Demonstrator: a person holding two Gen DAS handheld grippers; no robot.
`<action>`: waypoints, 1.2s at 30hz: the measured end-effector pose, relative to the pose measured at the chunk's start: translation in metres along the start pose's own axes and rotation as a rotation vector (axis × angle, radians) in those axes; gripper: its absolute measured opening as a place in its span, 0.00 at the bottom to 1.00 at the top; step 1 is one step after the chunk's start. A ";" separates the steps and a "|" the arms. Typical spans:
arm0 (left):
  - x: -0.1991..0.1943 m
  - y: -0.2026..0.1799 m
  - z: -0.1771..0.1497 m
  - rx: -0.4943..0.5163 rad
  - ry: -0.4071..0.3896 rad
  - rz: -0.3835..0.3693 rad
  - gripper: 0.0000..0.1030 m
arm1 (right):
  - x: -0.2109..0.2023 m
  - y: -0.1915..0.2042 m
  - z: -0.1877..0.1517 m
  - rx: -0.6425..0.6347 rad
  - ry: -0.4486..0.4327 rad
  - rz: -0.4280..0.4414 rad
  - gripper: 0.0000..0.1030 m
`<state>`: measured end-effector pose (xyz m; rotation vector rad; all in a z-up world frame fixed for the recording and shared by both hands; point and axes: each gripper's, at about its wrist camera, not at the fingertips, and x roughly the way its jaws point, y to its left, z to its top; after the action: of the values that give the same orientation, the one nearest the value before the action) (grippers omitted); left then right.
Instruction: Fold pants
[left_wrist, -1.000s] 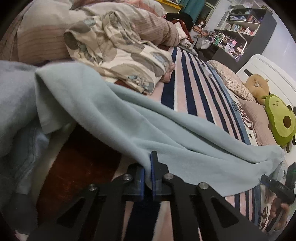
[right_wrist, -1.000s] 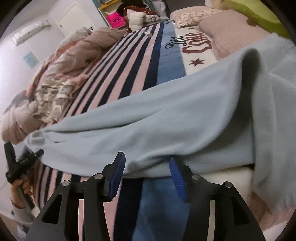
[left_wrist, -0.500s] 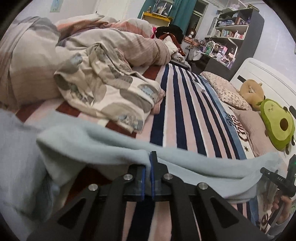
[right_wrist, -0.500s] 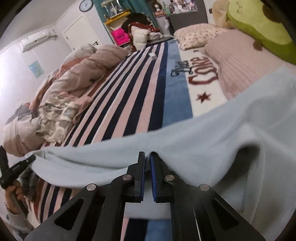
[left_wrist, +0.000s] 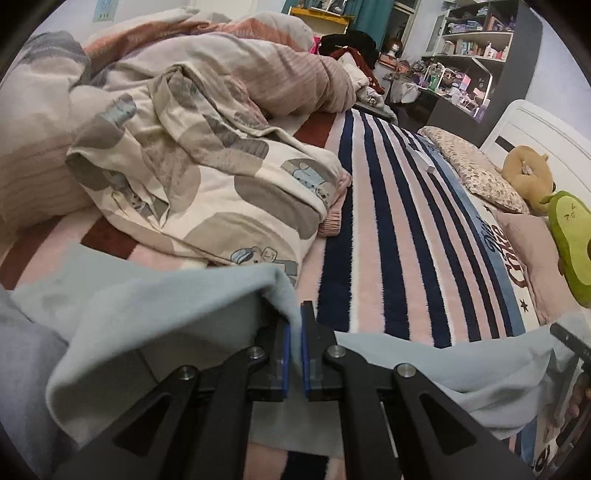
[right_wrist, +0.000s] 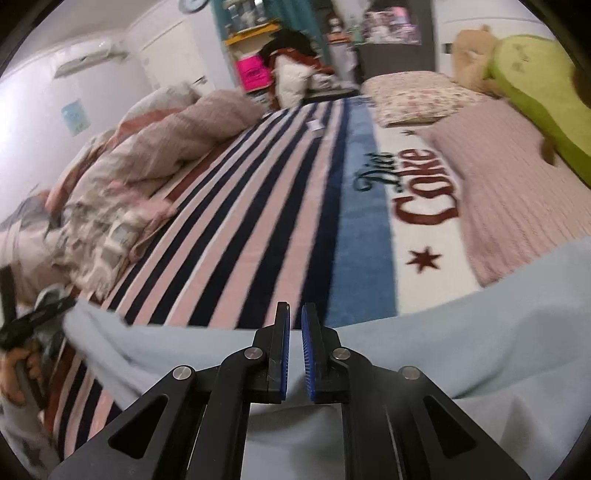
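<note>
The pants are pale blue fleece, lying across the near edge of a striped bed. My left gripper is shut on a fold of the pants, with cloth draped over its left finger. In the right wrist view the pants stretch across the lower frame. My right gripper is shut on their upper edge, with a thin gap between the blue pads. The other gripper and a hand show at the far left, holding the far end of the cloth.
A striped blanket with "Diet Coke" lettering covers the bed. A rumpled patterned duvet lies at the left. Pillows and an avocado plush sit near the headboard. Shelves stand behind.
The right gripper closed on the pants edge a second ago. Both grippers have since pulled the cloth back toward the near edge, uncovering more of the striped blanket.
</note>
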<state>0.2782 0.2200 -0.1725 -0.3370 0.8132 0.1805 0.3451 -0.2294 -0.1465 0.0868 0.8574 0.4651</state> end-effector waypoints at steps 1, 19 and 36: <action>0.000 0.000 0.000 0.006 0.000 0.006 0.08 | -0.001 0.005 -0.002 -0.029 0.007 0.010 0.05; -0.028 -0.081 -0.004 0.328 0.006 -0.206 0.64 | 0.043 0.085 -0.063 -0.542 0.254 0.040 0.51; 0.025 -0.106 -0.036 0.588 0.179 -0.192 0.03 | 0.054 0.074 -0.028 -0.482 0.144 -0.114 0.01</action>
<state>0.3012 0.1094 -0.1901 0.1271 0.9647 -0.2716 0.3277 -0.1428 -0.1838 -0.4409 0.8652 0.5639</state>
